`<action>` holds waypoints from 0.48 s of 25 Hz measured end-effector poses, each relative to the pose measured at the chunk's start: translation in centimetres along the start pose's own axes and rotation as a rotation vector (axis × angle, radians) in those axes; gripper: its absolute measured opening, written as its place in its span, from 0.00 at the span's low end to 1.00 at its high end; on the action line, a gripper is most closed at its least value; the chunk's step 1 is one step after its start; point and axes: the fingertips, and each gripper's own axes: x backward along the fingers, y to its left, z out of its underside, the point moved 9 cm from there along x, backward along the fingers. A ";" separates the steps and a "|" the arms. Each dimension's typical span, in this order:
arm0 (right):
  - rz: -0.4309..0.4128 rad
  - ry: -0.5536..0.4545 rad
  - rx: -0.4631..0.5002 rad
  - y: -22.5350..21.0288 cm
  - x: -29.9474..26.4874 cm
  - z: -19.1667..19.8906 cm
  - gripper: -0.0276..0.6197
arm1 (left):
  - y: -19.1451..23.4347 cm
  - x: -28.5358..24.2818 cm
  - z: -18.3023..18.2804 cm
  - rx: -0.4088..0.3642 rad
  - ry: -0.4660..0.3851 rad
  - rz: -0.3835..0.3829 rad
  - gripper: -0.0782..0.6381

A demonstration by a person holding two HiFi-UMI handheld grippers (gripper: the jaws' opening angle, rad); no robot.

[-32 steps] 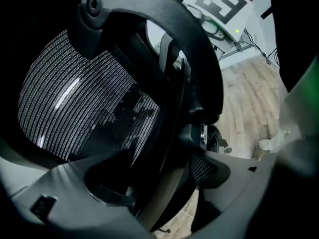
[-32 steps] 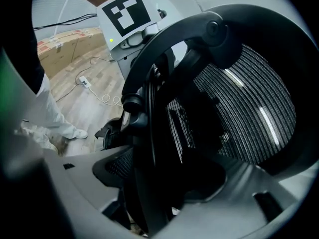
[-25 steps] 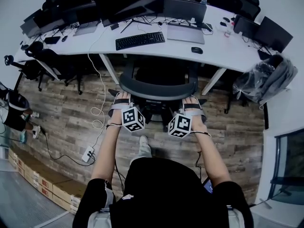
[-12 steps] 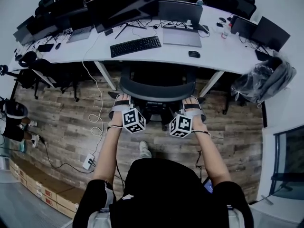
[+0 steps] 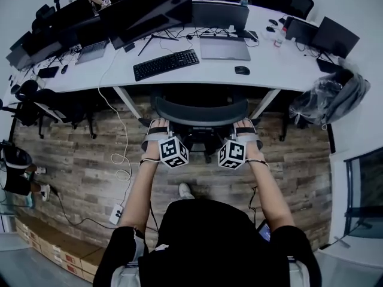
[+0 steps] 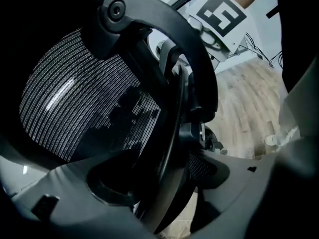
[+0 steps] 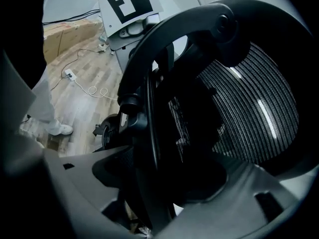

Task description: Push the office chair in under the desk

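Head view: office chair point(image 5: 200, 109) faces the white desk point(image 5: 272, 73), its curved backrest top just short of the desk's near edge and between the two slanted desk legs; the seat is lost in the shadow under the desktop. Left gripper point(image 5: 157, 124) sits at the left end of the backrest top, right gripper point(image 5: 245, 125) at the right end, both touching the chair's back from the person's side, arms stretched forward. Left gripper view: jaws spread wide, the black backrest rim point(image 6: 172, 133) running down between them, grey mesh point(image 6: 75, 98) off to one side; the pads do not visibly clamp the rim. Right gripper view: same picture mirrored, jaws standing apart with the rim point(image 7: 149, 128) passing between them and the mesh point(image 7: 249, 113) to the other side; no pinch seen. On the desk above the chair: keyboard point(image 5: 166, 64), mouse point(image 5: 242, 70), laptop point(image 5: 224, 48). Wood-plank floor point(image 5: 90, 160) under the chair's base, a white cable point(image 5: 122, 160) trailing left of it.
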 end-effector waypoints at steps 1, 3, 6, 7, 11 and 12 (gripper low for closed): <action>0.001 0.008 -0.001 -0.2 -0.3 -0.1 0.53 | 0.2 -0.2 0.1 -0.003 -0.005 0.001 0.62; 0.010 0.024 -0.008 -0.5 -0.9 -0.1 0.53 | 0.8 -0.7 0.3 -0.013 -0.016 0.003 0.62; 0.017 0.052 -0.020 -1.2 -2.0 -0.3 0.53 | 1.8 -1.7 0.5 -0.025 -0.027 0.008 0.61; 0.018 0.060 -0.023 -1.4 -2.3 -0.4 0.53 | 2.1 -1.9 0.6 -0.027 -0.027 0.011 0.61; 0.027 0.087 -0.035 -2.1 -3.6 -0.7 0.53 | 3.1 -2.9 1.0 -0.025 -0.026 0.012 0.61; 0.031 0.096 -0.038 -2.3 -3.9 -0.7 0.53 | 3.4 -3.2 1.0 -0.025 -0.030 0.010 0.61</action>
